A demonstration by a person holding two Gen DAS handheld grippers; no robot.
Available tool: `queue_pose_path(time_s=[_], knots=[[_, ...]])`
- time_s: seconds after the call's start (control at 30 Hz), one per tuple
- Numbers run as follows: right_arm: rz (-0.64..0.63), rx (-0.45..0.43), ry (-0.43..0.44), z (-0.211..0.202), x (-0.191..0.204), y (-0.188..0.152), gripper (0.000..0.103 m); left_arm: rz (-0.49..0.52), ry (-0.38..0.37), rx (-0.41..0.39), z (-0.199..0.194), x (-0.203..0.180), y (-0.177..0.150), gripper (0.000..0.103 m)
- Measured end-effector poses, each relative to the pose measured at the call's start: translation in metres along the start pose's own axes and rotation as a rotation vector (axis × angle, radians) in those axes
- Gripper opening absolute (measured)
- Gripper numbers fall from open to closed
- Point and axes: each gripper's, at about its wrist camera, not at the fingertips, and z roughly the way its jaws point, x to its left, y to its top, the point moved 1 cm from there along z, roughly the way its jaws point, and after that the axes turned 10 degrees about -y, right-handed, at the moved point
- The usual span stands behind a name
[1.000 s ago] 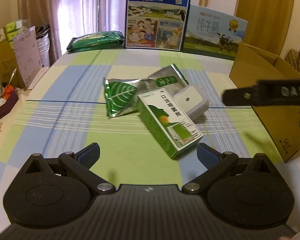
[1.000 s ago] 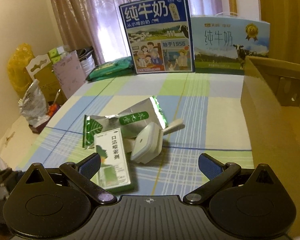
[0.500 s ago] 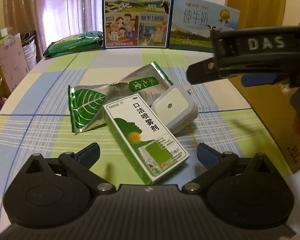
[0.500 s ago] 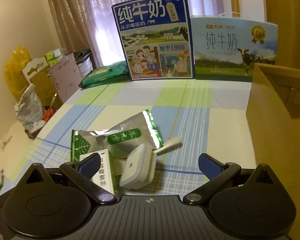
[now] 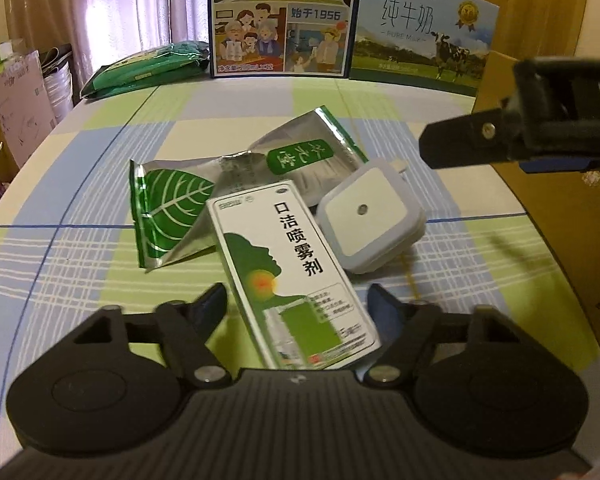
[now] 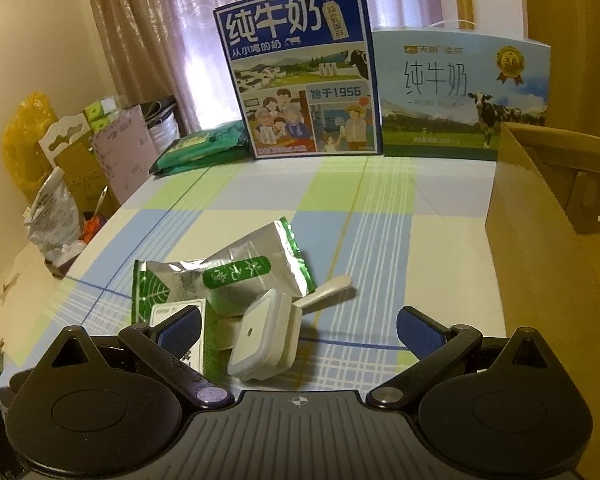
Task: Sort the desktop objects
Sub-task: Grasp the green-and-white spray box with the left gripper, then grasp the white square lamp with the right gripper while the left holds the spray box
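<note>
The left gripper (image 5: 298, 302) is held with its jaws spread partway, and the near end of the green-and-white rectangular cardboard spray box (image 5: 290, 268) is framed between the blue-padded fingers (image 5: 210, 306); contact cannot be made out. The box is laid flat on the checked blue, green and cream tablecloth (image 5: 80, 208), against a crumpled silver-and-green foil pouch (image 5: 228, 176) and a white square plastic night-light plug (image 5: 370, 216). The right gripper (image 6: 298, 330) is held wide open above the cloth with nothing between its fingers; the plug is seen just ahead of it. The box's near end is cut off by the left gripper's body, and in the right wrist view it is mostly hidden behind a finger. Bare cloth is left around the cluster. The right edge is taken up by a brown cardboard carton (image 6: 540, 248), the far edge by two upright printed milk cartons (image 6: 300, 80).
</note>
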Motion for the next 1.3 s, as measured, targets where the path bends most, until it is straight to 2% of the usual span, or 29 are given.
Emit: queue_pose_path(time_s=[0.2, 0.43, 0.6, 0.67, 0.73, 0.8, 0.87, 0.93, 1.13, 1.23, 1.3], knots=[[-0.036, 0.007, -0.007, 0.005, 0.007, -0.003, 0.101, 0.005, 0.02, 0.031, -0.013, 0.018, 0.003, 0.051], [-0.137, 0.02, -0.003, 0.019, 0.024, -0.009, 0.101, 0.003, 0.044, 0.097, -0.029, 0.052, -0.002, 0.051], [-0.203, 0.056, 0.024, 0.036, 0.04, -0.017, 0.1, -0.046, 0.018, 0.095, -0.029, 0.06, -0.001, 0.051], [-0.2, 0.08, 0.036, 0.045, 0.042, -0.019, 0.095, -0.074, 0.0, 0.089, -0.028, 0.061, 0.001, 0.051], [-0.193, 0.105, 0.036, 0.054, 0.042, -0.021, 0.084, -0.083, -0.003, 0.084, -0.028, 0.061, 0.0, 0.051], [-0.172, 0.127, 0.038, 0.063, 0.04, -0.022, 0.079, -0.08, -0.003, 0.082, -0.028, 0.06, 0.0, 0.051], [-0.151, 0.134, 0.036, 0.07, 0.037, -0.021, 0.069, -0.077, -0.006, 0.083, -0.028, 0.06, -0.001, 0.051], [-0.125, 0.142, 0.029, 0.074, 0.033, -0.02, 0.049, -0.079, -0.006, 0.083, -0.029, 0.06, -0.002, 0.051], [-0.047, 0.155, 0.054, 0.065, 0.024, -0.015, 0.034, -0.043, 0.005, 0.089, -0.033, 0.053, -0.008, 0.051], [0.034, 0.195, 0.101, 0.055, 0.016, -0.013, 0.031, -0.032, -0.005, 0.095, -0.039, 0.046, -0.015, 0.051], [0.043, 0.215, 0.102, 0.046, 0.013, -0.016, 0.031, -0.024, -0.014, 0.099, -0.045, 0.041, -0.022, 0.051]])
